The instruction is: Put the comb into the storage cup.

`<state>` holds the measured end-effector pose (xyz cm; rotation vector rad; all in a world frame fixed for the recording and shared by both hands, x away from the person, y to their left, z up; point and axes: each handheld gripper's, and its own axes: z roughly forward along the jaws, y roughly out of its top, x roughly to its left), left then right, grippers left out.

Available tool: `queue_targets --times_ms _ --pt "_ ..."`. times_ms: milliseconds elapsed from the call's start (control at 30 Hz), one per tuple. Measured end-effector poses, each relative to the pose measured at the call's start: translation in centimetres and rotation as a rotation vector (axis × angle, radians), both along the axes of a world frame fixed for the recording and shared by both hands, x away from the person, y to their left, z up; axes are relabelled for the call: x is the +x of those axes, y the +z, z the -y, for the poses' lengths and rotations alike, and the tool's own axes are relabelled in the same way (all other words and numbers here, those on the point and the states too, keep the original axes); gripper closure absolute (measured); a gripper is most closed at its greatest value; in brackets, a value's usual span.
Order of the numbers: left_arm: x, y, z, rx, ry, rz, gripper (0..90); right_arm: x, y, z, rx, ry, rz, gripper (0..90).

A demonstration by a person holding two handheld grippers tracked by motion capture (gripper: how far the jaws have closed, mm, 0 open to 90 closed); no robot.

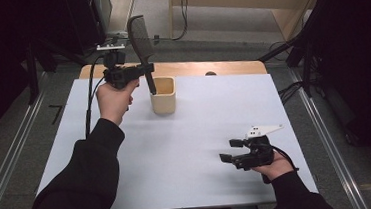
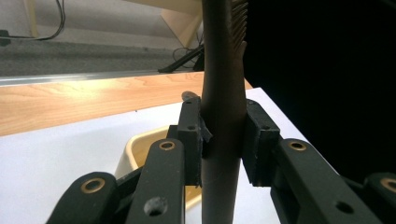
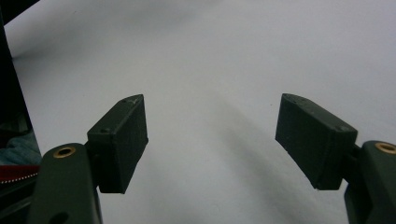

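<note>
The comb (image 1: pixel 140 43) stands almost upright, its long axis running from the toothed head at the top down to the handle end, and this lower end dips just inside the mouth of the beige cup (image 1: pixel 163 95). For me this is the relation that decides the next move: the handle tip is already over the opening, a little toward the left rim, so I judge that what remains is to go down along the comb's own axis, and not sideways.

The left gripper (image 1: pixel 140 70) has the comb clamped on the lower part of its handle, above the cup rim. In the left gripper view the two pads press the dark shaft (image 2: pixel 223 116) from both sides, with the cup (image 2: pixel 135 151) seen just below and behind the jaws (the teeth point away to the right at the top of that picture). So the comb lies between the claw's fingers, most of its length above the grip and a short piece below it.

The right gripper (image 1: pixel 235 151) is well apart, resting near the front right of the white table (image 1: pixel 209 117). Its jaws stand wide and hold nothing; between them I see bare white surface (image 3: pixel 210 140). The left hand is clearly the nearer one to the cup.
</note>
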<state>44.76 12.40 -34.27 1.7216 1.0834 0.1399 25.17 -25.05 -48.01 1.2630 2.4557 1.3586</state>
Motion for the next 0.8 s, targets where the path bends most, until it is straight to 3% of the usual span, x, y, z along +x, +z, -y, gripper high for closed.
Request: queue_targets --times_ms 167,800 --pt "0.4 -0.2 0.8 0.008 0.009 0.038 72.5 0.0 0.0 0.0 -0.002 0.004 0.002 23.4" --pt "2.4 -1.8 2.2 0.026 0.033 0.068 72.5 0.1 0.2 0.0 0.003 0.001 0.011 23.5"
